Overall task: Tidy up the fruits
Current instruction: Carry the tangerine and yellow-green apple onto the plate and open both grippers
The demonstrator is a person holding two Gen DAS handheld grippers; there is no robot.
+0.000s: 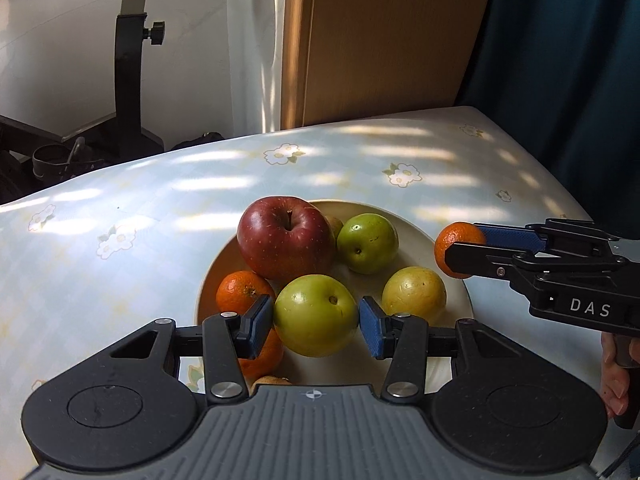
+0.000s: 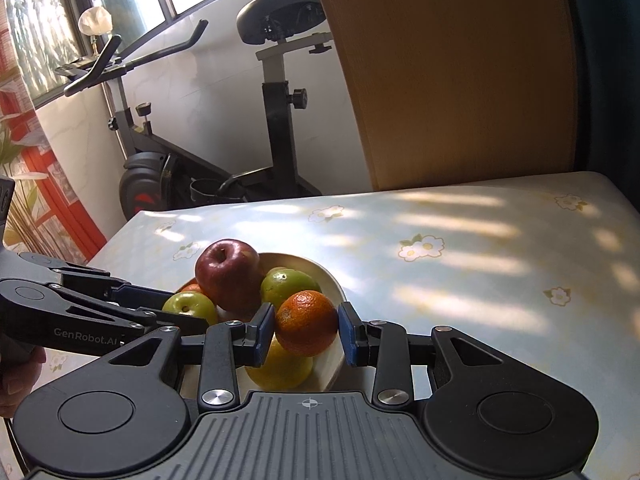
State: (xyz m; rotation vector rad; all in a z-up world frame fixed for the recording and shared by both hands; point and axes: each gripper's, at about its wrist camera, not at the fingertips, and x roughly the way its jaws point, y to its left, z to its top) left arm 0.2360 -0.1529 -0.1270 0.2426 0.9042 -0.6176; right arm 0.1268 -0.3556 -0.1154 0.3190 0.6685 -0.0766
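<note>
A cream bowl [image 1: 420, 236] on the flowered tablecloth holds a red apple [image 1: 286, 236], a green fruit [image 1: 368, 242], a yellow fruit [image 1: 414, 294] and oranges [image 1: 240, 292]. My left gripper [image 1: 316, 326] is shut on a green apple [image 1: 316, 320] over the bowl's near side. My right gripper [image 2: 306, 330] is shut on an orange [image 2: 306, 324] above the bowl's [image 2: 332, 280] right rim. In the left wrist view that orange [image 1: 450, 246] shows at the right, clamped by the right gripper [image 1: 466, 250]. The green apple [image 2: 188, 306] in the left gripper [image 2: 182, 306] shows at the left of the right wrist view.
A wooden panel [image 1: 384, 40] stands behind the table, with a dark curtain [image 1: 560, 60] to its right. An exercise bike [image 2: 208, 140] stands beyond the table's far left edge. The tablecloth [image 2: 480, 272] stretches bare to the right of the bowl. A person's hand [image 1: 616, 376] holds the right gripper's handle.
</note>
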